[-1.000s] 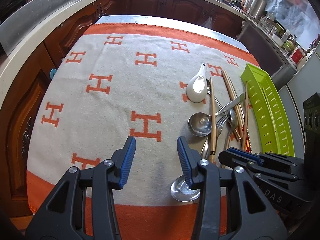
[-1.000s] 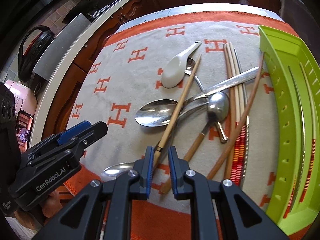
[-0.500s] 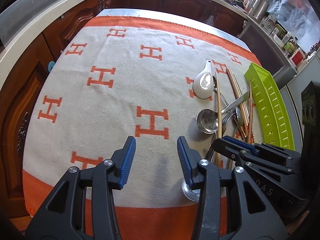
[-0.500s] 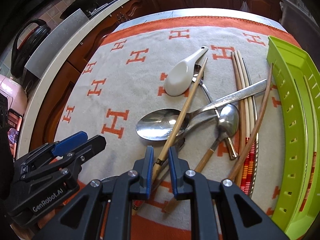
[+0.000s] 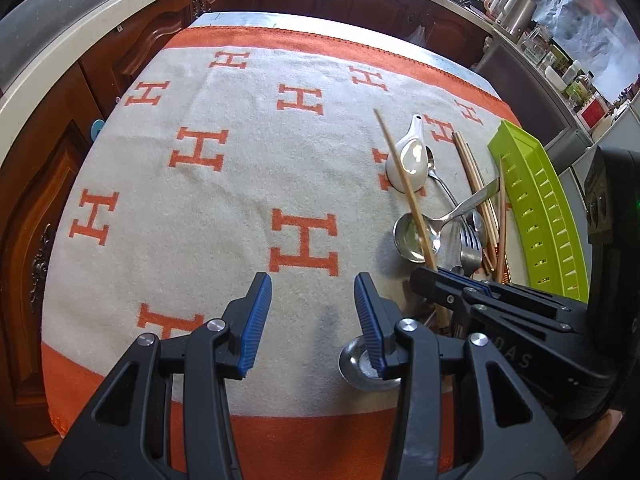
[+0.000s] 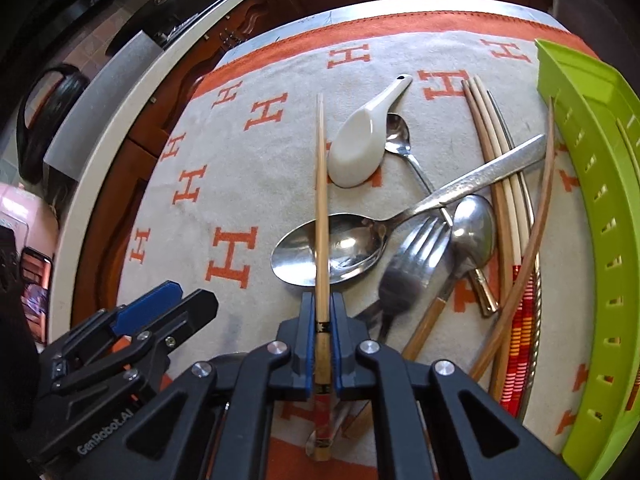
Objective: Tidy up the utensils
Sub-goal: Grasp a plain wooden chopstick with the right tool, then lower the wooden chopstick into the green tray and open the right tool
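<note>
My right gripper (image 6: 321, 320) is shut on a wooden chopstick (image 6: 321, 200) and holds it lifted above the pile, pointing away; the chopstick also shows in the left wrist view (image 5: 404, 184). Under it lie a large steel spoon (image 6: 332, 250), a fork (image 6: 412, 264), a white ceramic spoon (image 6: 360, 144), a small spoon (image 6: 470, 232) and several chopsticks (image 6: 496, 168). A green slotted tray (image 6: 600, 200) stands at the right. My left gripper (image 5: 312, 312) is open and empty above the cloth, left of the pile.
An orange and cream cloth with H marks (image 5: 200, 160) covers the table. A steel spoon bowl (image 5: 362, 368) lies under my left gripper's right finger. Wooden cabinets (image 5: 48, 160) and a counter surround the table.
My right gripper has closed on the chopstick and lifted it off the pile; the chopstick now points straight ahead. My left gripper stays open, roughly where it was.
</note>
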A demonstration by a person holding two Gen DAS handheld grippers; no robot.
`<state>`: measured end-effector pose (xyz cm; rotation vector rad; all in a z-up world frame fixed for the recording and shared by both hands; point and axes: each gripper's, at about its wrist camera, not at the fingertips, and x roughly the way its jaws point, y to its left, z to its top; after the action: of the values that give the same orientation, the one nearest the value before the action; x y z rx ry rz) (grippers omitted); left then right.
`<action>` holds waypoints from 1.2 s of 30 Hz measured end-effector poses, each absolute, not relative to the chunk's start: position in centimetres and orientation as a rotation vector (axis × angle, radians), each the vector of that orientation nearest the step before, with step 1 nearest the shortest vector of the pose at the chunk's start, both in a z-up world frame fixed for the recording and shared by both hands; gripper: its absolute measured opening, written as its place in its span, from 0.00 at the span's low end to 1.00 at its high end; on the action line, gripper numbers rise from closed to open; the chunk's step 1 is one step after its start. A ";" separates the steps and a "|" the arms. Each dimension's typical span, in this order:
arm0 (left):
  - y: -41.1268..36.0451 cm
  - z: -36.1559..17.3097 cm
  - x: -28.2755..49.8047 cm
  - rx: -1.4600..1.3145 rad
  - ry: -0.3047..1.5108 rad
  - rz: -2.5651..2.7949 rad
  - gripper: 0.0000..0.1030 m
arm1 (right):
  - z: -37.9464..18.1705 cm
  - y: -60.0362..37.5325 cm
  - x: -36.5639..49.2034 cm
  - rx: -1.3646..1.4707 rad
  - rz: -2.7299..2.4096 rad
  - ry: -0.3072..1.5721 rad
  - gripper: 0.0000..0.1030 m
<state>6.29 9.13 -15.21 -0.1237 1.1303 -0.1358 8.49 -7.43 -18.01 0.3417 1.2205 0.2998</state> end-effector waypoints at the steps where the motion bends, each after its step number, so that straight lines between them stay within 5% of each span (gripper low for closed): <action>1: 9.1 -15.2 6.3 -0.120 1.131 -0.138 0.39 | -17.8 -7.7 8.4 0.352 0.303 1.216 0.06; 20: 4.2 -12.2 7.5 -0.087 1.090 -0.323 0.39 | -11.8 -19.7 6.0 0.474 0.117 1.012 0.06; 36: 0.5 -11.9 8.8 0.008 1.129 -0.401 0.39 | -15.4 -26.3 3.6 0.421 -0.118 1.085 0.07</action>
<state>8.84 0.48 -11.95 0.0078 1.1292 -0.4009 3.60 -26.32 -15.36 0.4207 1.0853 -0.1184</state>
